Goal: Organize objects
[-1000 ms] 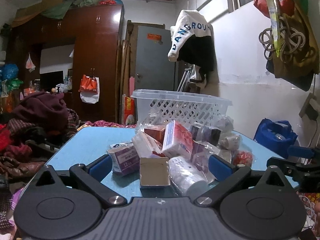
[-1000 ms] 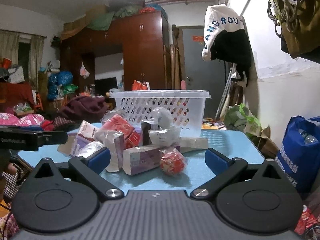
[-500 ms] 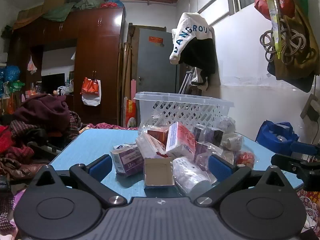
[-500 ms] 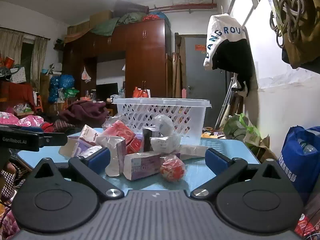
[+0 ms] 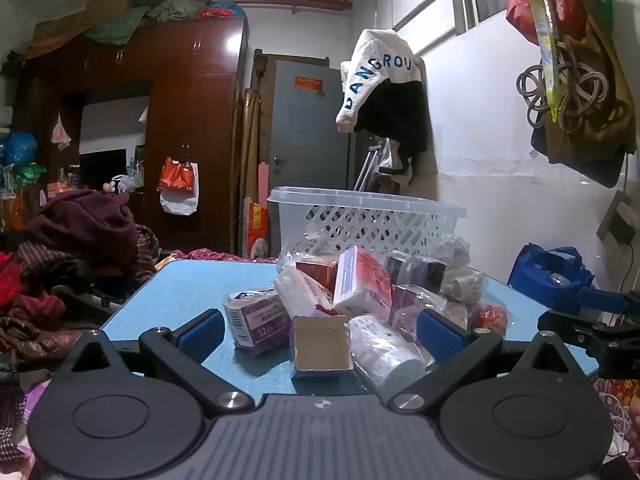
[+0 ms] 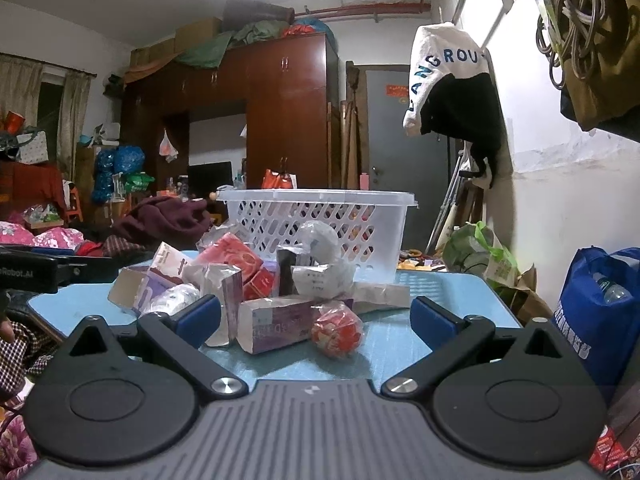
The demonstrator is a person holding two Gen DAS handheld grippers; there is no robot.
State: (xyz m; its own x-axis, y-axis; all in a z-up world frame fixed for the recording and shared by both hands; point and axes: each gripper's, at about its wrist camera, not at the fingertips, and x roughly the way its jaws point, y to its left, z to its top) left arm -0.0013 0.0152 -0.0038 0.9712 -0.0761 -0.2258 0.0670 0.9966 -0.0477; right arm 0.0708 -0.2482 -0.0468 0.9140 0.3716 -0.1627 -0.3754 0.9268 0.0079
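Observation:
A pile of small boxes and packets lies on the blue table (image 5: 188, 284). In the left wrist view it holds a purple box (image 5: 260, 320), an open cardboard box (image 5: 320, 346), a white roll (image 5: 384, 352) and a red-and-white box (image 5: 362, 284). A white lattice basket (image 5: 372, 220) stands behind the pile. My left gripper (image 5: 320, 330) is open and empty at the near edge of the pile. My right gripper (image 6: 314, 318) is open and empty in front of a purple box (image 6: 276, 324) and a red foil ball (image 6: 338, 330). The basket (image 6: 320, 220) is behind them.
A wall with hanging clothes and bags (image 5: 384, 92) runs along the right. A blue bag (image 6: 596, 304) stands right of the table. Heaped clothes (image 5: 80, 224) lie to the left. A dark wardrobe (image 5: 192, 120) and a grey door (image 5: 308, 140) are at the back.
Both views have tilted upward a little, so the pile sits lower in frame. Both grippers stay open and nothing on the table has moved.

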